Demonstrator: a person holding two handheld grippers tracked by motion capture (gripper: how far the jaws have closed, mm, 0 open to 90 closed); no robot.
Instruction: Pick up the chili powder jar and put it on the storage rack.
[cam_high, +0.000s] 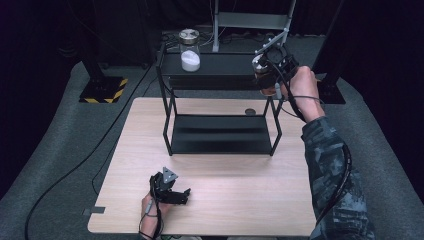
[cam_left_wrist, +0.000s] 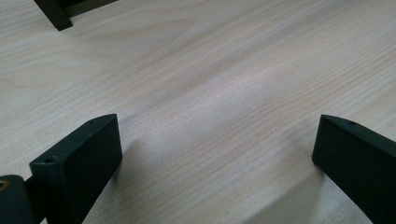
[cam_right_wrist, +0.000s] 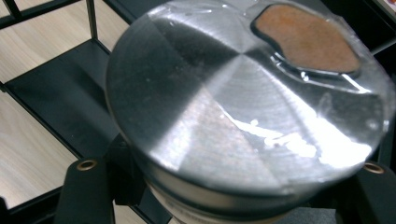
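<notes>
Black shelf (cam_high: 218, 64), jar (cam_right_wrist: 243, 107) btwn R gripper (cam_right_wrist: 224, 191) jaws

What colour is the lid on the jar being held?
Shiny silver lid, with a brownish patch; the right gripper view shows it best.

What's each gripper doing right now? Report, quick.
Left gripper: open, holding nothing, low over the table.
Right gripper: shut on the jar, at the rack's top shelf.

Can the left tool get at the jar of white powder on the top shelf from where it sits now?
Probably not without a long reach: the left tool rests open near the table's front edge, while the white-powder jar stands on the rack's top shelf at the far side.
</notes>
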